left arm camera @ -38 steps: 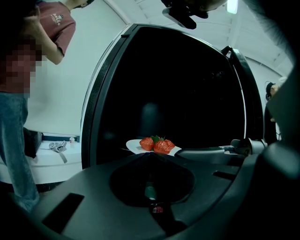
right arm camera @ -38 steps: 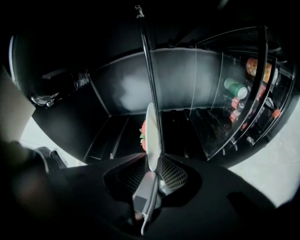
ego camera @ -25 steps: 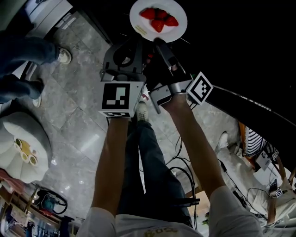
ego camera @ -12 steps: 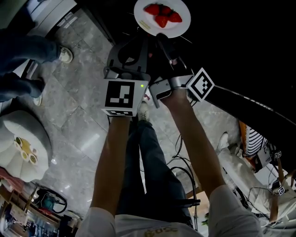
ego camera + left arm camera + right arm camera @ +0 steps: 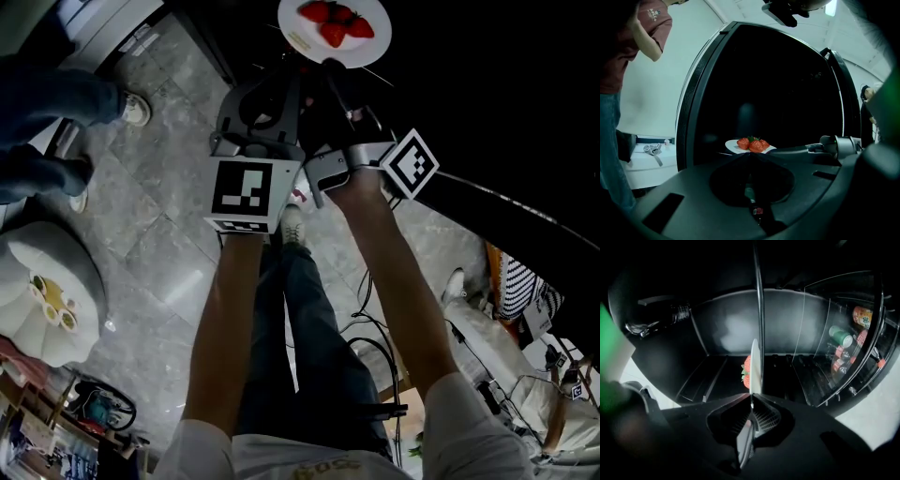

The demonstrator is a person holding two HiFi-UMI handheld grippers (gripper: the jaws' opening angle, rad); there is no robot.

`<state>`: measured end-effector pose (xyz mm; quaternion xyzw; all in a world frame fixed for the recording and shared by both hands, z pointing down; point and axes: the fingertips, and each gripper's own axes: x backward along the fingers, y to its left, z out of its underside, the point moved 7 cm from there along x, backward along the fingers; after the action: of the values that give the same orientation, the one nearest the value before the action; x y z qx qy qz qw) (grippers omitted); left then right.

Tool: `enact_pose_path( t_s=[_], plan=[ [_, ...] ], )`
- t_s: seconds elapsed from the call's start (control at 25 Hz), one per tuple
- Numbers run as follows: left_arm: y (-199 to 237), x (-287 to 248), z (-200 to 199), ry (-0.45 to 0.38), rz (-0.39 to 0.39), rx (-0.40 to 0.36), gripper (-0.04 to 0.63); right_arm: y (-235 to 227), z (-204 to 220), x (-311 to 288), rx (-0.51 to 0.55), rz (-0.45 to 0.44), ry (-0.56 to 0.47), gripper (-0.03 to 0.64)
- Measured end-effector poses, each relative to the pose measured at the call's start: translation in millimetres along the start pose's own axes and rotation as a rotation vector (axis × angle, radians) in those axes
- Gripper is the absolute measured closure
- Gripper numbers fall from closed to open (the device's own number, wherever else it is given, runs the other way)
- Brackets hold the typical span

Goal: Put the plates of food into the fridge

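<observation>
**Head view.**
- Plate (image 5: 298, 34): white, sitting at the top edge of the frame against the dark fridge opening and carrying strawberries (image 5: 336, 24).
- Right tool (image 5: 330, 67): reaching up to the plate's near rim and touching it.
- Left tool (image 5: 292, 82): hanging just beside the right one, short of the plate.
- Grey stone floor (image 5: 159, 234): lying far below both arms.

**Left gripper view.**
- Left tool (image 5: 750, 154): jaws pressing together, tip to tip, with nothing between them.
- Plate (image 5: 732, 146): floating level just beyond the tips, with three strawberries (image 5: 752, 144) sitting on it.
- Right tool (image 5: 787, 150): coming in from the right and meeting the plate's rim.
- Fridge (image 5: 764, 79): its dark cavity filling the background.
- Bystander (image 5: 628, 56): standing at the left in a reddish shirt.

**Right gripper view.**
- Right tool (image 5: 751, 400): jaws clamping the plate (image 5: 756, 364) by its rim. The plate is showing edge-on as a thin upright line.
- Strawberries (image 5: 746, 372): showing on the plate's left side.
- Fridge (image 5: 740, 329): the plate is hanging in front of its back wall, above a dark shelf.
- Door rack (image 5: 820, 371): clear, standing at the right and holding drink cans (image 5: 841, 341).
</observation>
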<state>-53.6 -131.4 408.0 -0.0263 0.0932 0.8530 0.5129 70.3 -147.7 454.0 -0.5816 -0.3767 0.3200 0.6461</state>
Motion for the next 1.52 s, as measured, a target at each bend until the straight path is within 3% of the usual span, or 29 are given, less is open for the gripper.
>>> enact_pose_path(
  t_s=[1.24, 1.52],
  plan=[
    [-5, 17, -1, -0.008, 0.008, 0.002, 0.589, 6, 0, -3, 0.016, -0.011, -0.005, 0.594],
    [-3, 17, 1, -0.001, 0.008, -0.002, 0.589, 5, 1, -7, -0.001, -0.026, 0.035, 0.591]
  ],
)
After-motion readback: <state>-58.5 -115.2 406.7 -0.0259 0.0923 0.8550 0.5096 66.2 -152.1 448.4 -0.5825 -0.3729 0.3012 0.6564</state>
